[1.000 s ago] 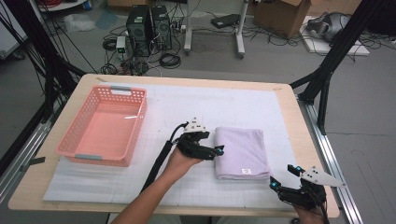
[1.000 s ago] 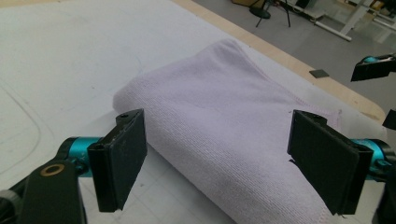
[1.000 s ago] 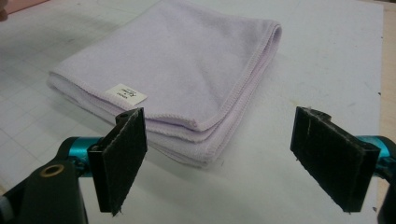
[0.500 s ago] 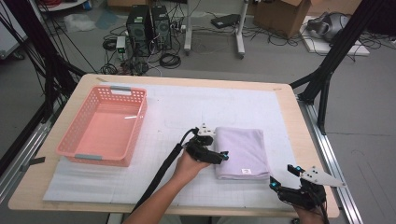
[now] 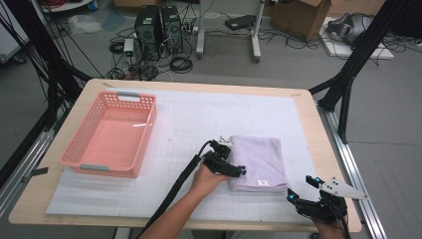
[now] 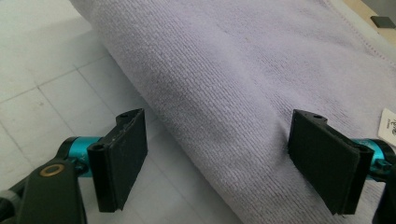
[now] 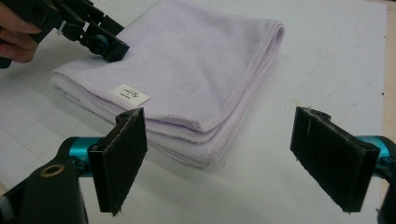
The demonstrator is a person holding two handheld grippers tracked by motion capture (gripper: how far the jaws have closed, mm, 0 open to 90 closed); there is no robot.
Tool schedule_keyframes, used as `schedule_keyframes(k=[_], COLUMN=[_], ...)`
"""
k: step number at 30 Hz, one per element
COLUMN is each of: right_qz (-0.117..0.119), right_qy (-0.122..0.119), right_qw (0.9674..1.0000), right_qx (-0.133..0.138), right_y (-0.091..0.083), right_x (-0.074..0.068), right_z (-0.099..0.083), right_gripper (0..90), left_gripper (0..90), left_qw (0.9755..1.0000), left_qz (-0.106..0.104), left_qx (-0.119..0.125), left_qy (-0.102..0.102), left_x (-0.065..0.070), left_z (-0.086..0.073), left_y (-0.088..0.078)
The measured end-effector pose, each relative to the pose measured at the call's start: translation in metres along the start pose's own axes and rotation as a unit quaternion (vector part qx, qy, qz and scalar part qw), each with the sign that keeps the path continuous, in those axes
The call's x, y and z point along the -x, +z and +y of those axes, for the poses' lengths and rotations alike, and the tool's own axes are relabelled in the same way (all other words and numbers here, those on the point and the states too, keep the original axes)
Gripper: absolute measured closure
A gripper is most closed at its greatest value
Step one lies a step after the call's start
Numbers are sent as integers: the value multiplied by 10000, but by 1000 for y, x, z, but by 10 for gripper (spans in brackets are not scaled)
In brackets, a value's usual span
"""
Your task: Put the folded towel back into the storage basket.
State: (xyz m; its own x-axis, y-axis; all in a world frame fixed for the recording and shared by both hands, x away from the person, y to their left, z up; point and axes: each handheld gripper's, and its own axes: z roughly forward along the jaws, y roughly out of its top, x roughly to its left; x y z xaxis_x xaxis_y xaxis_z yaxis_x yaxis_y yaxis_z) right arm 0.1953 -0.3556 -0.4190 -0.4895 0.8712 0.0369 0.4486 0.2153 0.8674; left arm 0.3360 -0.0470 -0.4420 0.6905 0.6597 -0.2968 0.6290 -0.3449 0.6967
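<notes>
Over at the left a pink basket sits with nothing in it. The left gripper, jaws spread, straddles the near edge of the folded lilac towel. The right gripper rests with spread jaws, the towel's corner just ahead of them.

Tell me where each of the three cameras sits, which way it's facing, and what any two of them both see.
High view: above the person's side of the table, looking forward and down; forearm and both grippers enter from below.
Left gripper view: rides the left gripper, facing the folded edge of the lilac towel between its open fingers.
Right gripper view: rides the right gripper, facing the towel's stacked corner; beyond lies the person's left hand.
Shared: both gripper views show the towel's white label.
</notes>
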Motion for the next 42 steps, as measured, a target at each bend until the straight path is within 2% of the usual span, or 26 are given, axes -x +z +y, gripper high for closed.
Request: schedule_keyframes(k=[2,5,6,7,10,14,18,22,25,28,33,39,42], right_qz=[14,8,9,15,21,32,28,35,39,39,27,40,50], right_qy=[11,8,6,11,5,10,19,14,6,26,34,28,23], right_qw=[10000,10000,10000,10000,10000,10000,10000,10000,10000,10000,10000,10000,10000], right_qx=[-8,-8,-4,-10,-24,-31,-25,-27,-20,-41,-21,-48,-57], right_y=[0,1,1,1,1,2,2,3,3,2,2,3,3], right_x=[0,-1,-1,-2,-2,-1,-1,-2,-1,0,0,-1,-1], right_z=[0,0,0,1,0,0,0,0,0,0,0,0,0], right_gripper=[174,174,174,175,175,175,175,175,175,176,176,176,176], left_gripper=[224,327,403,538,641,676,653,681,716,728,731,732,734], left_qw=[10000,9999,9999,9992,9989,9985,9989,9985,9980,9966,9938,9926,9916], left_qz=[26,55,-152,-396,-445,-516,-418,-491,-529,-625,-843,-834,-816], left_qx=[-34,-45,-22,-39,37,92,212,232,339,513,695,853,957], left_qy=[54,120,66,-74,-144,-157,42,108,76,163,185,204,295], left_x=[0,0,-2,-3,-4,-6,-3,-5,-5,-7,-11,-19,-28], left_z=[1,2,2,2,1,1,-1,-1,-3,-4,-5,-4,-4], left_y=[0,0,1,3,5,4,5,4,1,-3,-16,-35,-52])
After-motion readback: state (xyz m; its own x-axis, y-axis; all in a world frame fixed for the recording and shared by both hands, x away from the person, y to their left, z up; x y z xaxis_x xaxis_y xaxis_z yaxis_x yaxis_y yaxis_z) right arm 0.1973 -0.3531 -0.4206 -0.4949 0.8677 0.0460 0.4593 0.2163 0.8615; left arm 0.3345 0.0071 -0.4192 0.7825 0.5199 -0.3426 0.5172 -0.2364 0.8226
